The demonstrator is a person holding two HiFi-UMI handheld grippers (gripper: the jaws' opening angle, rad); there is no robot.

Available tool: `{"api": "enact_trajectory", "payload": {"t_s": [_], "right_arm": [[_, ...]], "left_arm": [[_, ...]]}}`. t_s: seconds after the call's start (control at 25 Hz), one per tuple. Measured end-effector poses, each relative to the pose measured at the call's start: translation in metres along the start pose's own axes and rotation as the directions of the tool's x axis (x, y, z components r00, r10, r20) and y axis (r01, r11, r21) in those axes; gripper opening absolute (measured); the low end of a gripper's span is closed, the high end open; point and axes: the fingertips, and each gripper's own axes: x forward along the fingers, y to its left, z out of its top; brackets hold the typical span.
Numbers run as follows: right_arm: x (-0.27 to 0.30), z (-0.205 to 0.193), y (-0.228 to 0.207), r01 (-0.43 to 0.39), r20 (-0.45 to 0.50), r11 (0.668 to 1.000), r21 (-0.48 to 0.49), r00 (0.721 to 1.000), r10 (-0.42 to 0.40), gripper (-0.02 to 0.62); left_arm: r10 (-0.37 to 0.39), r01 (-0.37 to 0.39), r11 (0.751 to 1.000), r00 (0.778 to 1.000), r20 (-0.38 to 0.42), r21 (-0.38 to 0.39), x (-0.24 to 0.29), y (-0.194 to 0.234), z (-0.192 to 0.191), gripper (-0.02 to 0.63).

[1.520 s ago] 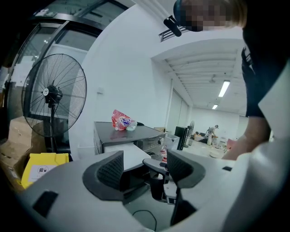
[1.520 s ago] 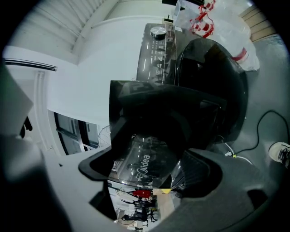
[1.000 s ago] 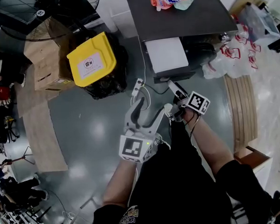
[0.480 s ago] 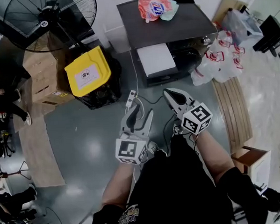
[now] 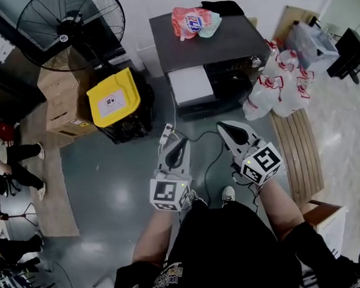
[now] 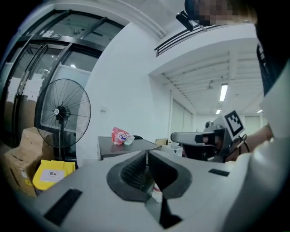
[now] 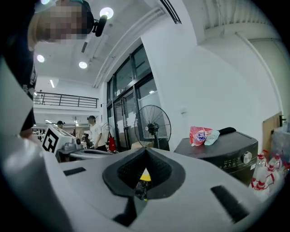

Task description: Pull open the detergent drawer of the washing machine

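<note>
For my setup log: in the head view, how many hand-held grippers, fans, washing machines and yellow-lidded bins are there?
Hand-held grippers: 2, left hand-held gripper and right hand-held gripper
Fan: 1
Washing machine: 1
Yellow-lidded bin: 1
Total: 5

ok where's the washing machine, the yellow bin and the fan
washing machine [image 5: 229, 42], head view, bare grey top
yellow bin [image 5: 113, 97], head view, its lid
fan [image 5: 71, 22], head view, centre hub

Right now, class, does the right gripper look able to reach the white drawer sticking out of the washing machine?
Probably not without a step forward. The right gripper, shut and empty, hangs short of the drawer. Nothing stands between them, so the way looks free.
</note>
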Motion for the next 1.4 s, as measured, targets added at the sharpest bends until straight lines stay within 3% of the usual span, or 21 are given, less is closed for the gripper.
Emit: {"api": "enact_trajectory", "payload": {"t_s": [0.28, 0.52, 1.0, 1.4], "right_arm": [[-0.055, 0.002, -0.02, -0.064, 0.002, 0.998, 0.001, 0.998, 0.064, 0.003], [-0.092, 0.007, -0.013, -0.121, 0.019, 0.993, -0.011, 0.992, 0.121, 0.003], [-0.135, 0.002, -0.009, -0.158, 0.019, 0.987, -0.008, 0.987, 0.158, 0.003], [-0.143, 0.003, -0.006, -0.165, 0.022, 0.986, -0.01, 0.986, 0.165, 0.003]], "left_arm": [[0.059, -0.058, 0.998, 0.998, -0.032, 0.018, 0.005, -0.065, -0.012, 0.018], [0.094, -0.093, 0.995, 0.995, -0.021, 0.047, -0.006, -0.108, -0.014, 0.018], [0.12, -0.12, 0.992, 0.993, -0.009, 0.05, -0.012, -0.151, -0.021, 0.018], [0.123, -0.123, 0.991, 0.992, 0.002, 0.057, -0.014, -0.157, -0.015, 0.018]]}}
